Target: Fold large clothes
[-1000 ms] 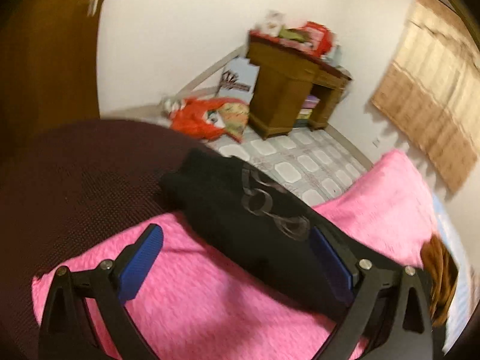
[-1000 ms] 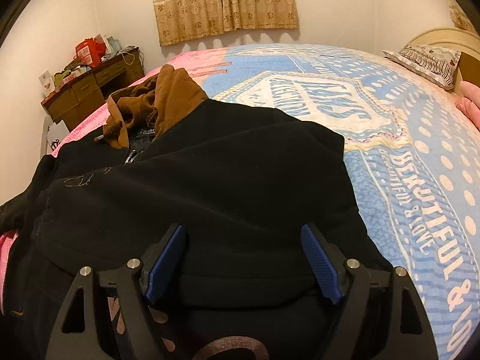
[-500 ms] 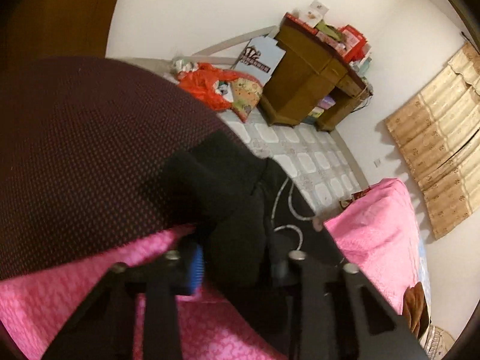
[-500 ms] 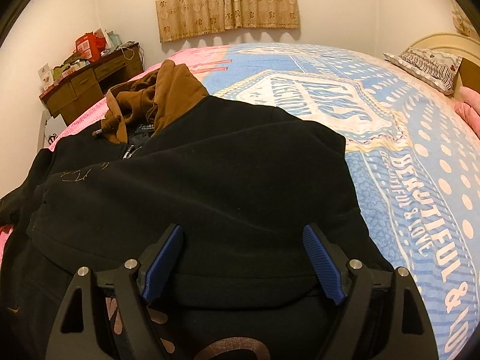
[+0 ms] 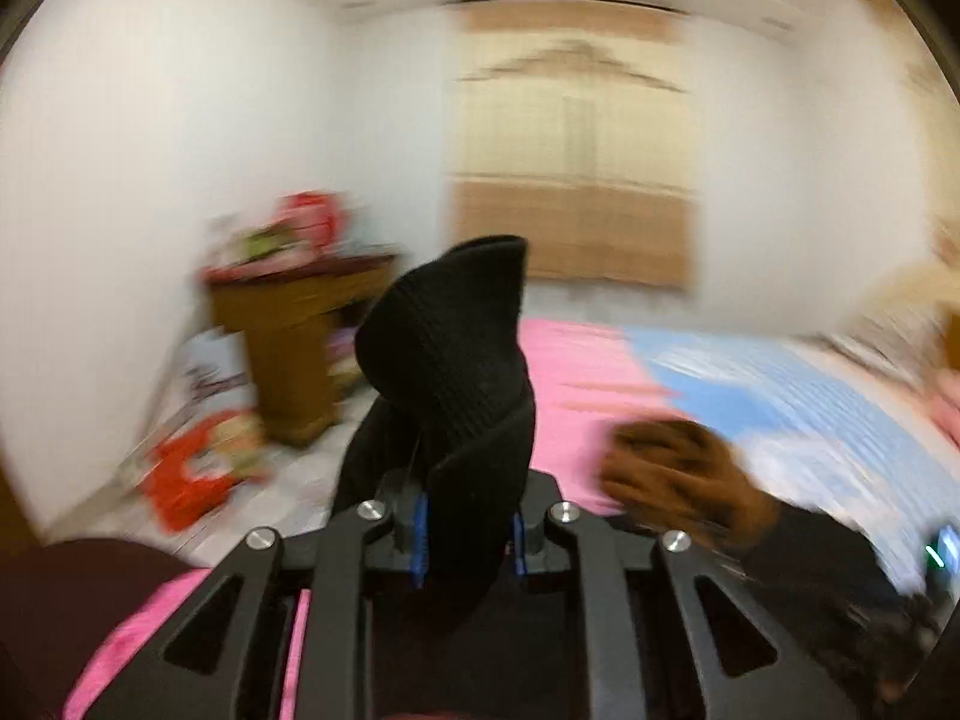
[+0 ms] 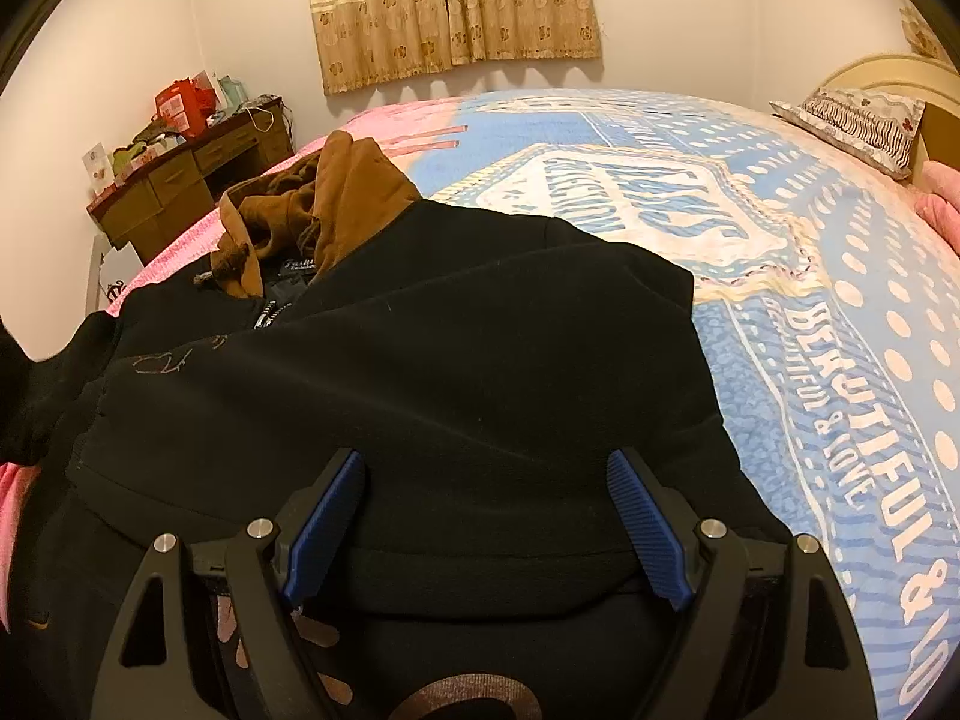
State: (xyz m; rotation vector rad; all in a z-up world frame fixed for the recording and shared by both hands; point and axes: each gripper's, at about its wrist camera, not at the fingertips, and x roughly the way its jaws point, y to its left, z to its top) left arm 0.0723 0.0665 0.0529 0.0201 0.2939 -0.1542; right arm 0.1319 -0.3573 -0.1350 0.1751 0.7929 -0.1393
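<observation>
A large black hooded jacket point(image 6: 420, 372) with a brown hood point(image 6: 336, 192) lies spread on the bed. In the left wrist view my left gripper point(image 5: 468, 534) is shut on the jacket's ribbed black sleeve cuff point(image 5: 456, 360), which stands up between the blue pads, lifted above the pink blanket. The view is blurred by motion. The brown hood point(image 5: 672, 480) shows to its right. My right gripper point(image 6: 486, 516) is open, its blue pads point(image 6: 327, 516) resting over the jacket's lower part, near the folded edge.
The bed has a blue and white printed cover point(image 6: 780, 276) and a pink blanket point(image 5: 576, 372). A wooden desk point(image 6: 180, 180) with clutter stands by the far wall. Curtains point(image 6: 450, 6) hang behind. A pillow point(image 6: 858, 120) lies at the headboard. Red bags point(image 5: 192, 474) lie on the floor.
My left gripper closed on the black sleeve cuff and lifted it up, swinging toward the bed. My right gripper stayed open over the jacket, almost still.
</observation>
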